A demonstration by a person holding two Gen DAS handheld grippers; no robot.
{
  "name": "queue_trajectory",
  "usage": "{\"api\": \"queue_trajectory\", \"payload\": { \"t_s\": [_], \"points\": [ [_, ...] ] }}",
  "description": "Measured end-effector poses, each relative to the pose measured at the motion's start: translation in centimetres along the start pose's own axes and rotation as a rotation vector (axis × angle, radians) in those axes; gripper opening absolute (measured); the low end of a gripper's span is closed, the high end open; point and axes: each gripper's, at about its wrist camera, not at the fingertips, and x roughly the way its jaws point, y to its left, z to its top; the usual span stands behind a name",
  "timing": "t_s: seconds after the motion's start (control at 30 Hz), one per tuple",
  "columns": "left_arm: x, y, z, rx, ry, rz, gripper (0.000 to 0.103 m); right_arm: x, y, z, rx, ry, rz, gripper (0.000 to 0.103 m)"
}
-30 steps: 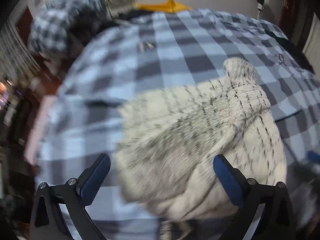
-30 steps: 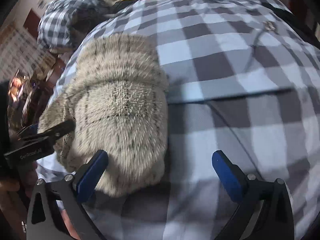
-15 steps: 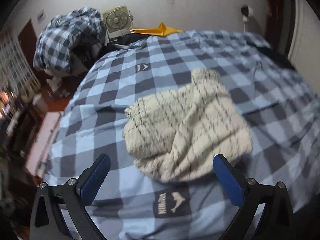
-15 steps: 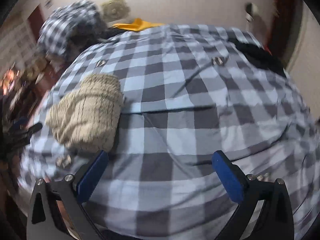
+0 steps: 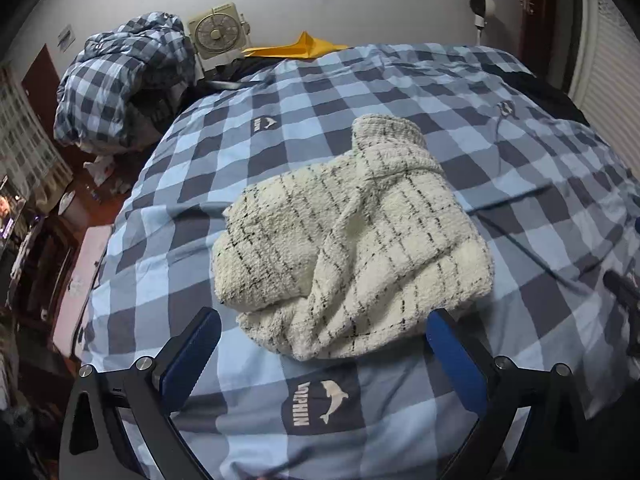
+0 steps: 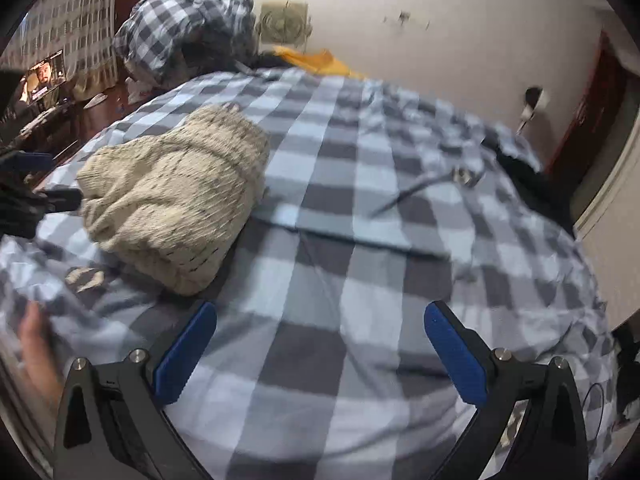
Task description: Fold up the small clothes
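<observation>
Folded sweater [image 5: 348, 236] lies just beyond left gripper [image 5: 320, 356] — untouched.

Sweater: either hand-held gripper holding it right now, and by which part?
Nothing is held. The left hand-held gripper and the right hand-held gripper are both open, and the folded sweater lies free on the bed.
</observation>
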Motion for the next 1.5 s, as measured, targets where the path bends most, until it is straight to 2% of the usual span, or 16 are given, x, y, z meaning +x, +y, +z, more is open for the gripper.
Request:
{"api": "queue_trajectory", "payload": {
  "t_s": [0.1, 0.23, 0.3, 0.47, 0.87, 1.5],
  "points": [
    [-0.1, -0.8, -0.1, 0.041, -0.005, 0.020, 0.103, 0.3, -0.8, -0.3, 0.049, -0.039, -0.041, 0.101],
    [-0.2, -1.5, 0.1, 0.053, -0.002, -0.011, 0.103, 0.7, -2.1, 0.0, 0.138, -0.030, 0.077, 0.101],
    [-0.1, -1.5, 0.1, 0.044, 0.003, -0.024, 0.103, 1.3, -2.2, -0.3, 0.161, 0.007, 0.095, 0.101],
    [0.5, -1.6, -0.1, 0.055, 0.029, -0.005, 0.103, 1.6, -1.9, -0.4, 0.160, 0.014, 0.101, 0.101],
    [1.1, -1.5, -0.3, 0.050, 0.059, -0.017, 0.103, 1.9, -1.5, -0.6, 0.163, 0.021, 0.088, 0.101],
    [1.2, -2.0, -0.3, 0.061, 0.063, -0.018, 0.103, 1.9, -1.3, -0.6, 0.163, 0.012, 0.098, 0.101]
  ]
}}
